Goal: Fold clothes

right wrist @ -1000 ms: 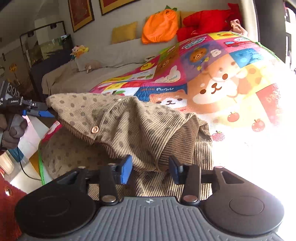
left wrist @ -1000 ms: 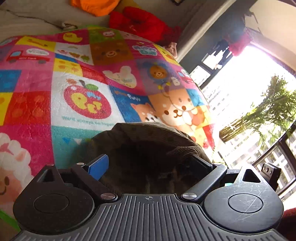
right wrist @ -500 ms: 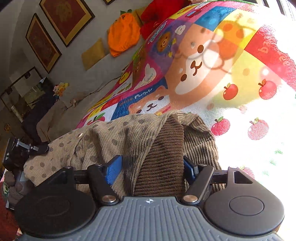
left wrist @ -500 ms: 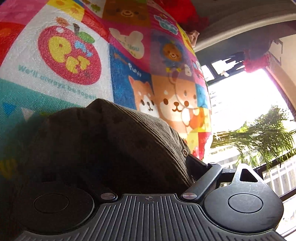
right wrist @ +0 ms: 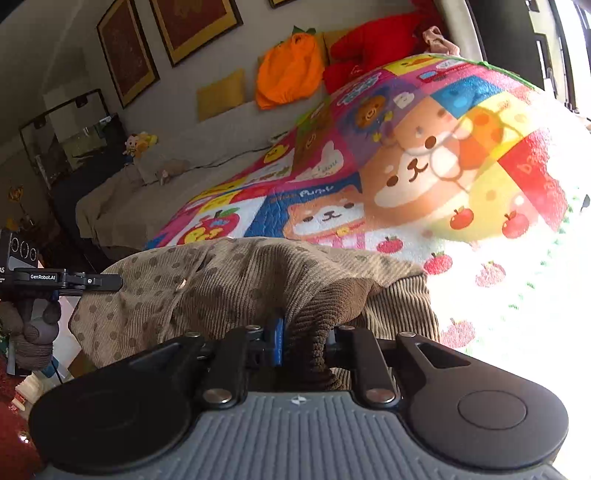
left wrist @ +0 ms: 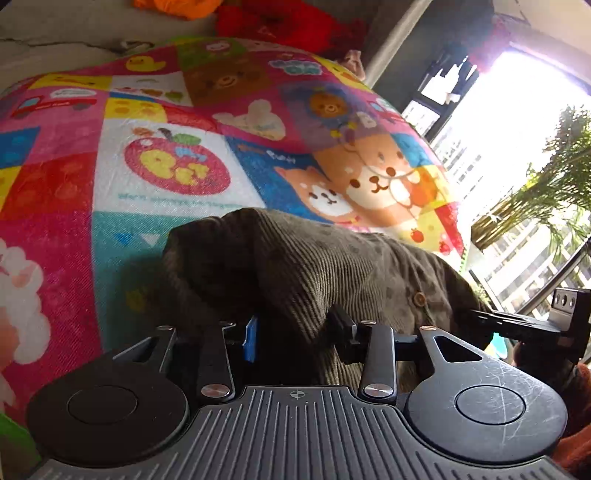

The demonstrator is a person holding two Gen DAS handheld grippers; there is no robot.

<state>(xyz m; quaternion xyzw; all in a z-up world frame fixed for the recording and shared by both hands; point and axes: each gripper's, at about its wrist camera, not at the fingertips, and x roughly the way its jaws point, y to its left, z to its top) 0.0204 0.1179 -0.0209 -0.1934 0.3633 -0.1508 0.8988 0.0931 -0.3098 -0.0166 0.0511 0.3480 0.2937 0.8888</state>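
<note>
Corduroy garment (left wrist: 332,266) bunched at the blanket's (left wrist: 155,110) near edge, both left gripper (left wrist: 291,332) and right gripper (right wrist: 304,341) jaws clamped on its folds; open blanket beyond

The right gripper (right wrist: 304,345) has its jaws clamped on a bunched fold of the tan polka-dot corduroy garment (right wrist: 236,284), which lies rumpled on the bright patchwork cartoon-animal blanket (right wrist: 417,173) covering the bed. At the left edge, the left gripper (right wrist: 98,281) reaches to the garment's far corner, held by a hand in a dark knitted glove (right wrist: 31,332). An orange pumpkin-shaped cushion (right wrist: 290,70) and a red plush cushion (right wrist: 373,48) sit against the grey wall, below 2 gold-framed pictures (right wrist: 195,26).
</note>
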